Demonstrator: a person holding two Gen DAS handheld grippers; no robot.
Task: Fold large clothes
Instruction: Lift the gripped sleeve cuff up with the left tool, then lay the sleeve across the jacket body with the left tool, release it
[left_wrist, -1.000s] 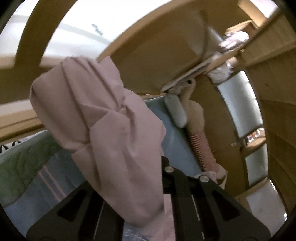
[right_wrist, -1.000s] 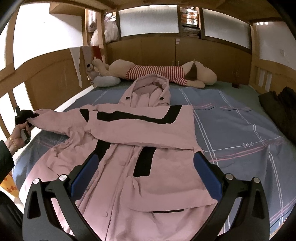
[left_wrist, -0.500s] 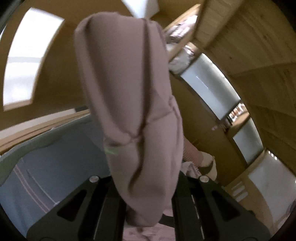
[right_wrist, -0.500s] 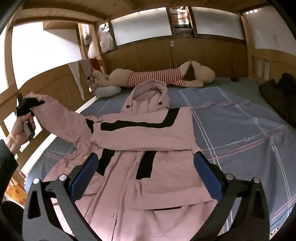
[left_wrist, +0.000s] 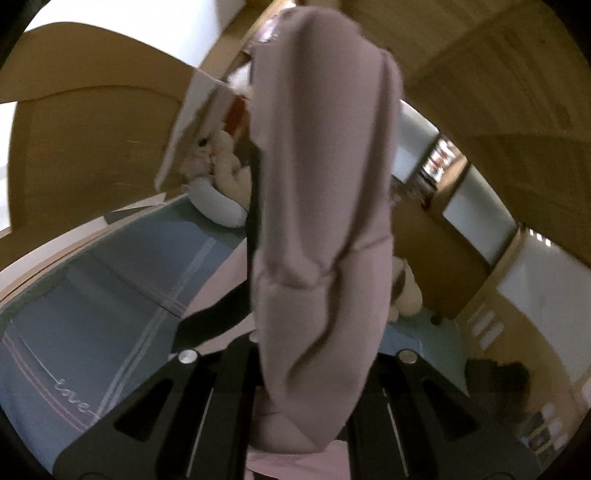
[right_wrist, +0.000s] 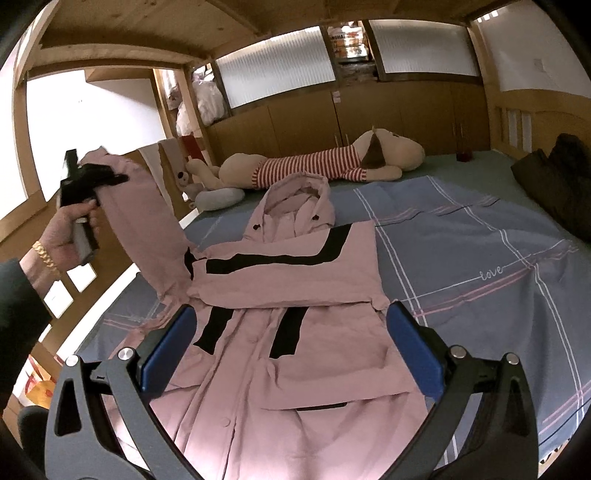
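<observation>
Left gripper (right_wrist: 110, 175) clamped on the coat's sleeve (right_wrist: 147, 221), holding the cuff up off the bed (right_wrist: 480, 236) at the coat's left, coat (right_wrist: 288, 314) flat, front up, mid-bed, hood toward the plush dog (right_wrist: 332, 162), right gripper (right_wrist: 291, 350) wide open, empty, over its lower half.

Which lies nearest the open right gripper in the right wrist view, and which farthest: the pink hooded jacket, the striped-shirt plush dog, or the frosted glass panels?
1. Pink hooded jacket, directly beneath the right gripper.
2. Striped-shirt plush dog, across the bed's far end.
3. Frosted glass panels, high on the back wall.
</observation>
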